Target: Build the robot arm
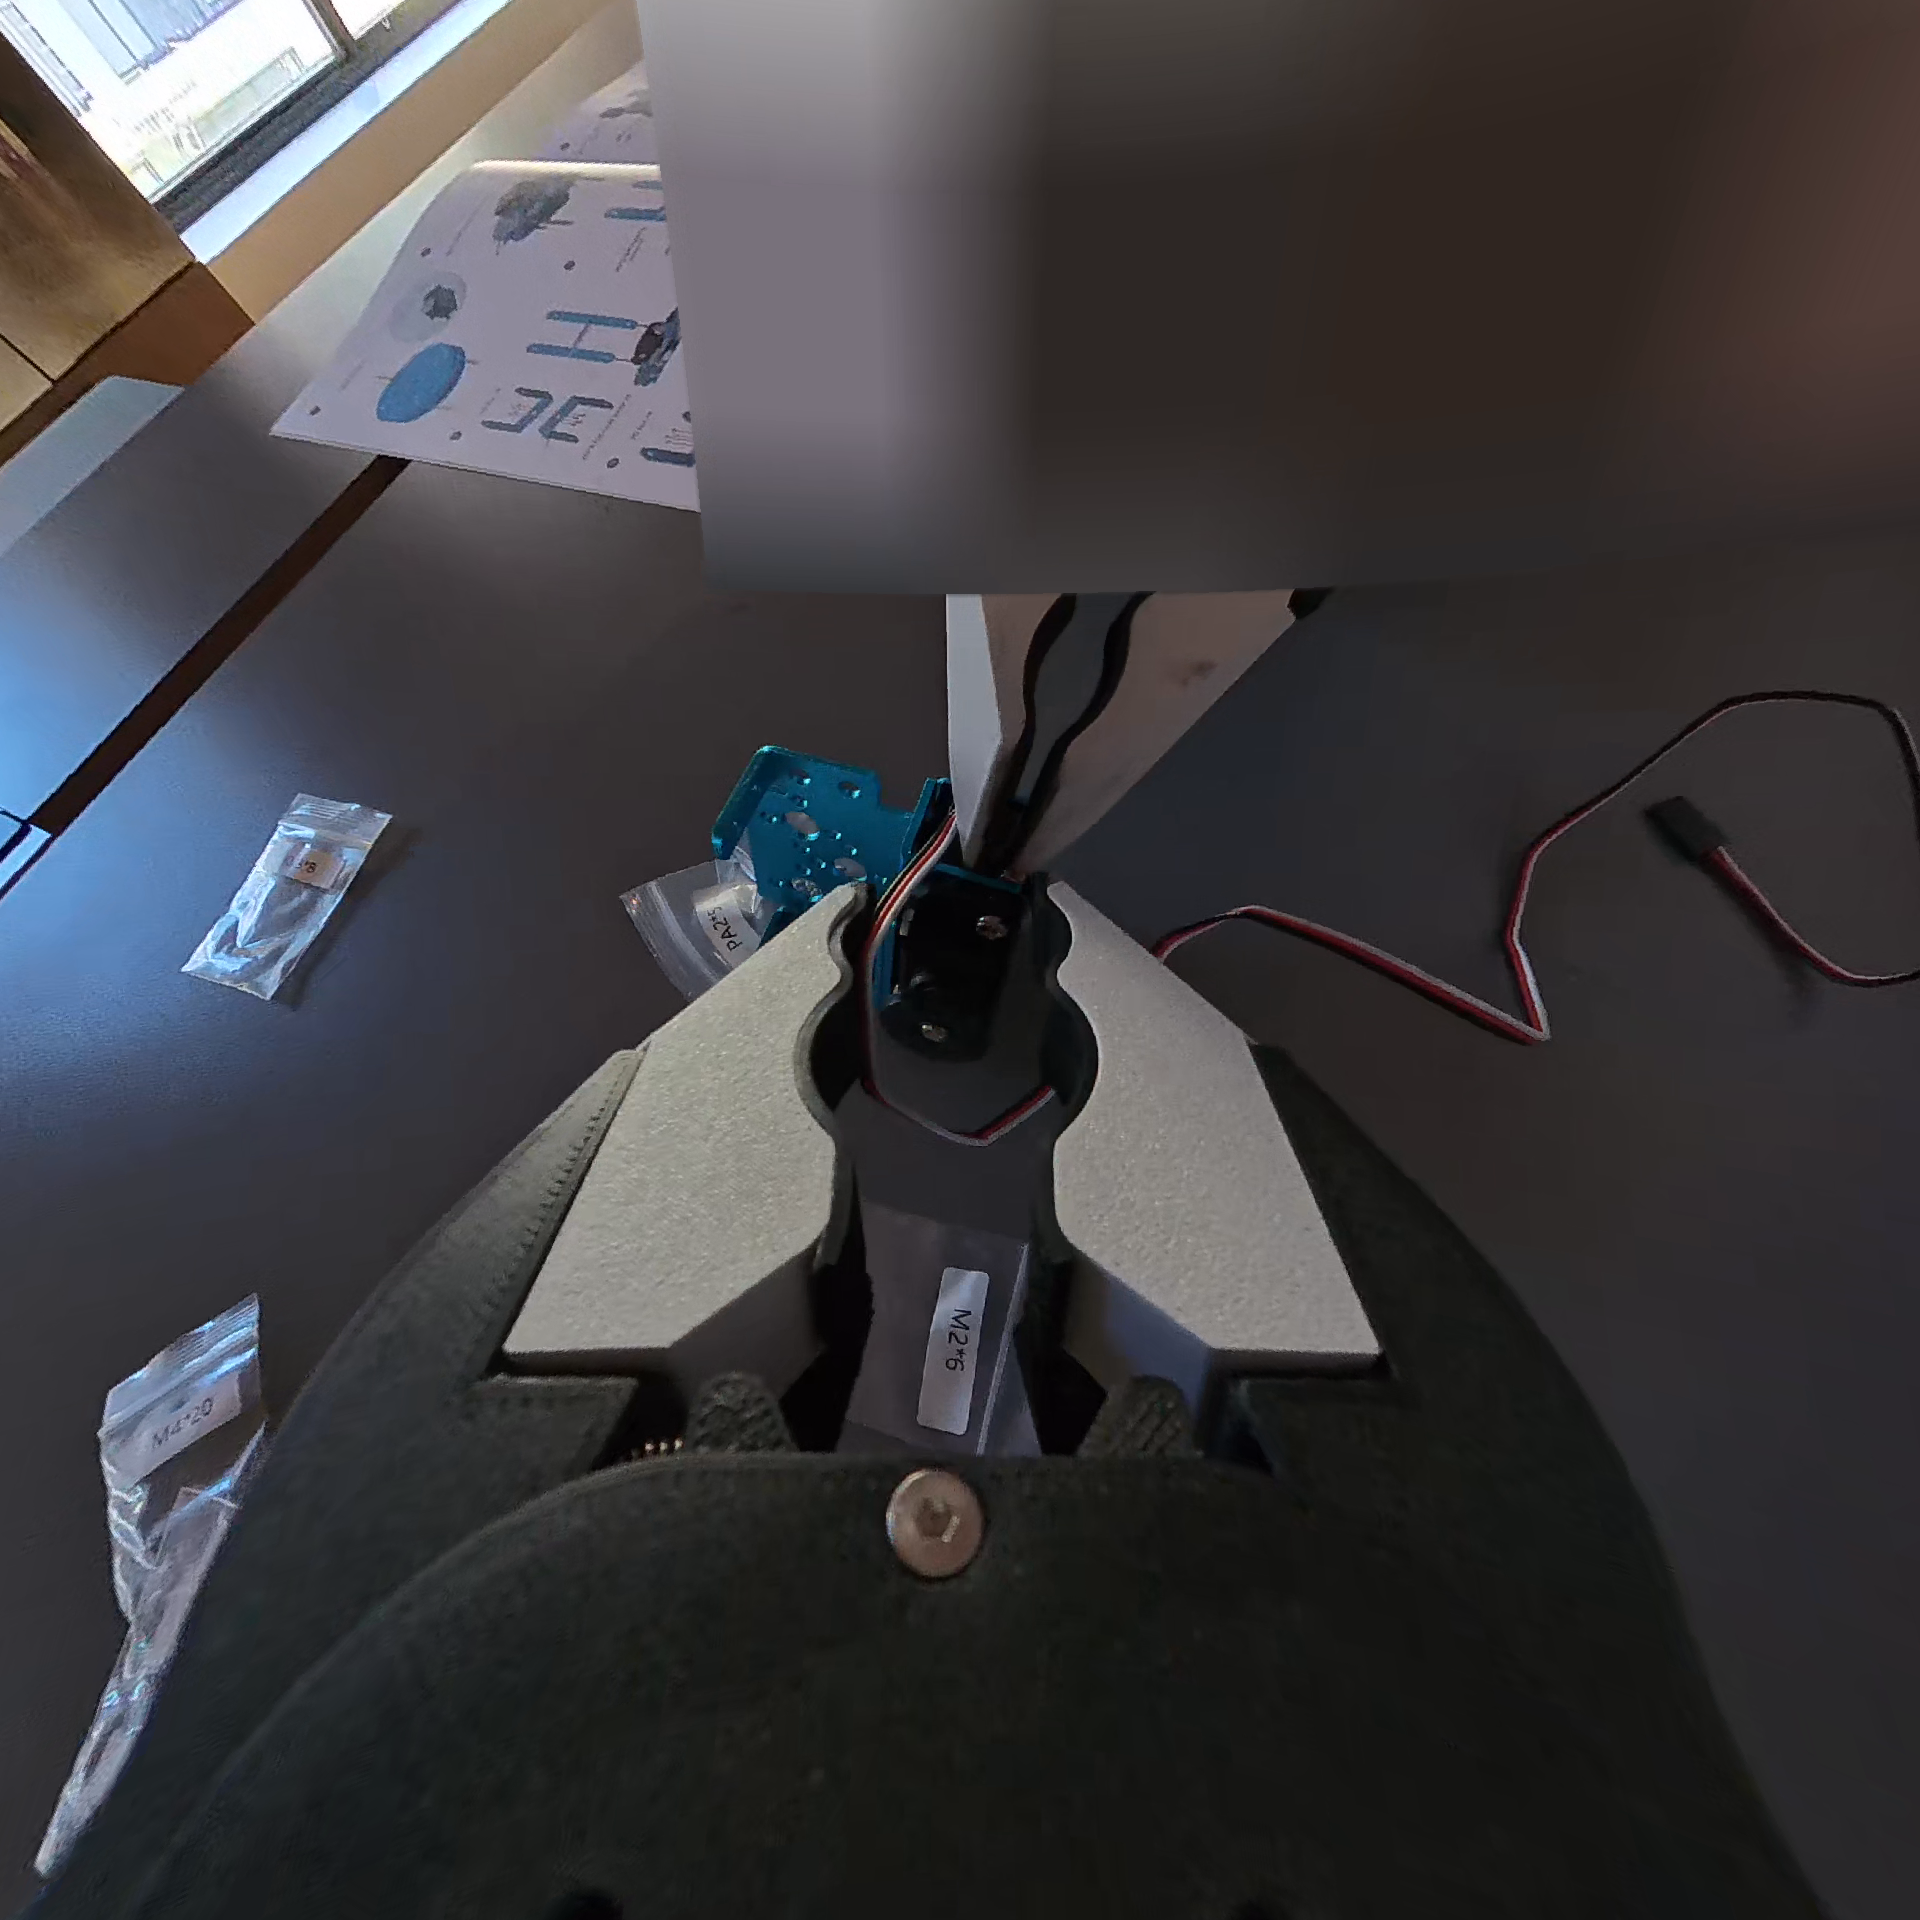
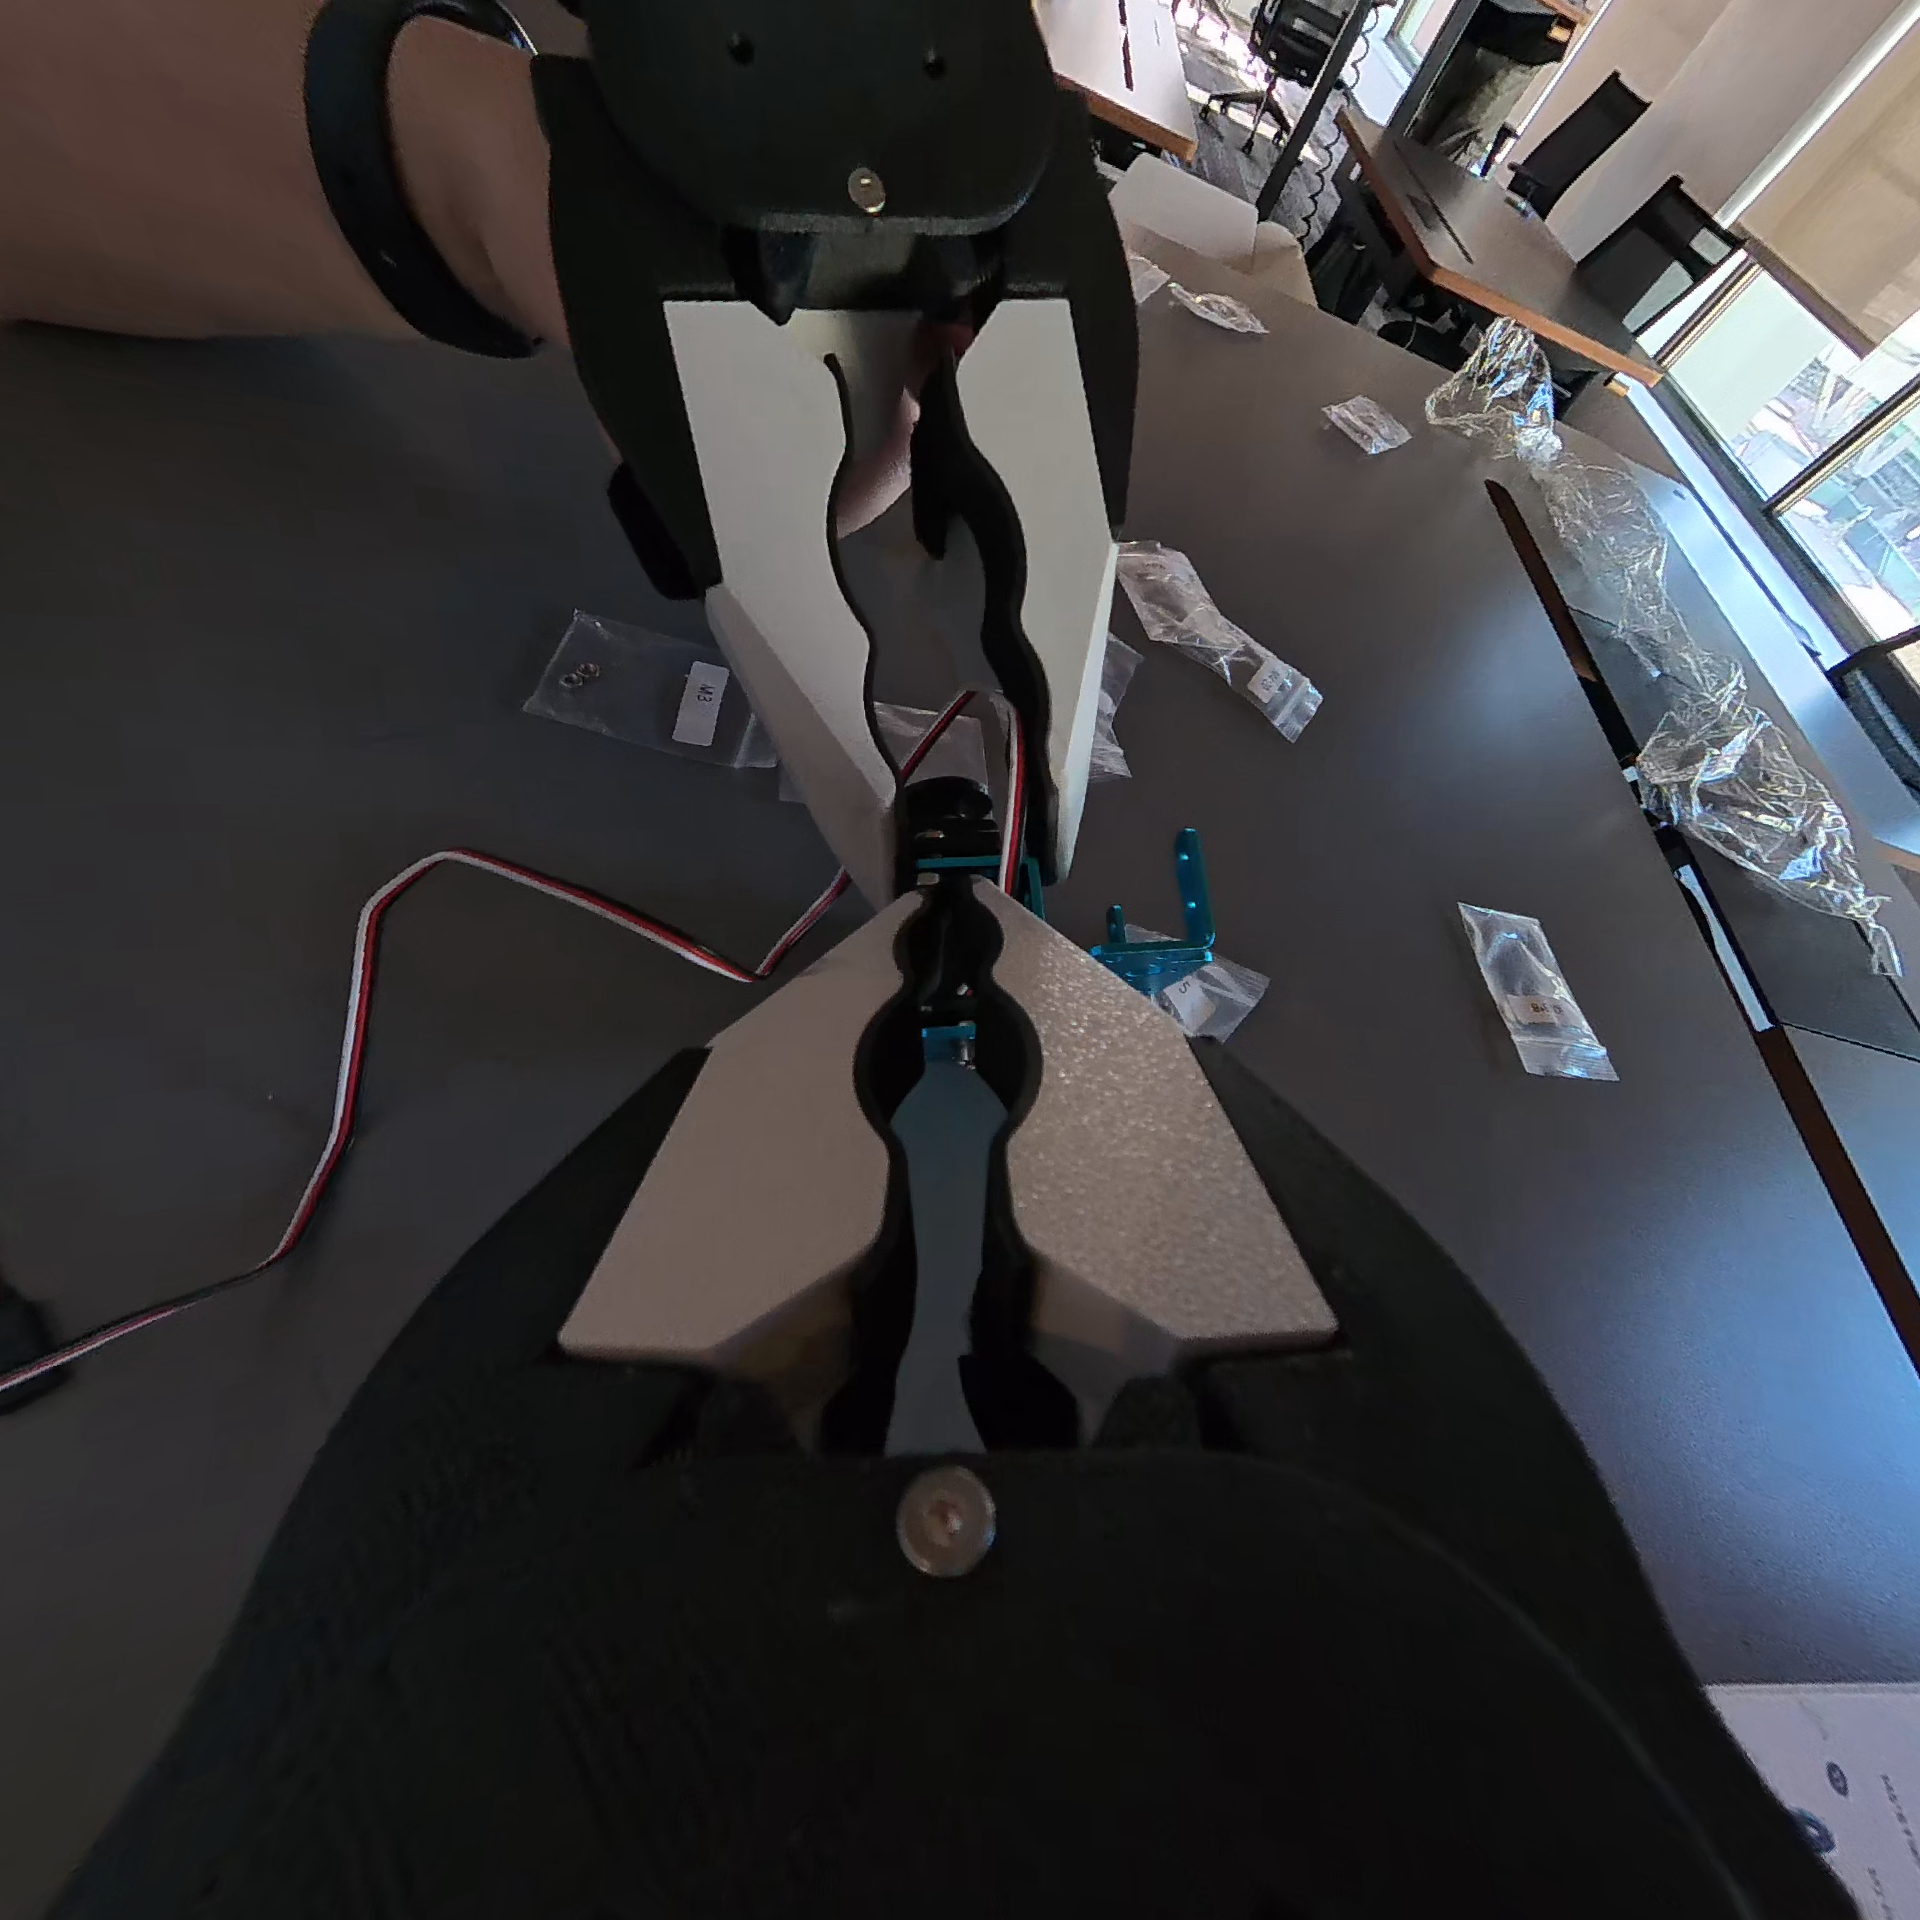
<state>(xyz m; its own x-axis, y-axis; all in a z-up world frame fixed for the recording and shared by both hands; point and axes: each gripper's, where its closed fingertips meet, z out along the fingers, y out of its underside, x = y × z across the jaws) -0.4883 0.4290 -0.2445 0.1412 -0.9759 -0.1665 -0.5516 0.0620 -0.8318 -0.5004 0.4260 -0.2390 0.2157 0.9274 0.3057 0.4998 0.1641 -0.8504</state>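
Observation:
A small black servo [image 1: 935, 987] in a blue bracket is held between both grippers just above the dark table [image 1: 416, 727]. My left gripper [image 1: 951, 899] is shut on the servo body. My right gripper [image 2: 948, 914] is shut on the same servo [image 2: 943, 805] from the opposite side. The right gripper's white fingers come down from above in the left wrist view [image 1: 1003, 842]. The left gripper [image 2: 971, 852] faces me in the right wrist view. The servo's red, white and black wire [image 1: 1517, 935] trails over the table to a black plug [image 1: 1688, 826].
A loose blue bracket [image 2: 1153, 945] lies on a small bag beside the grippers. Several clear bags of hardware [image 1: 286, 894] [image 2: 665, 686] [image 2: 1538, 997] are scattered about. An instruction sheet [image 1: 520, 343] lies at the far side. Crumpled clear wrap [image 2: 1714, 727] lies along the table's right edge. Less than 4 cm separates the two grippers' tips.

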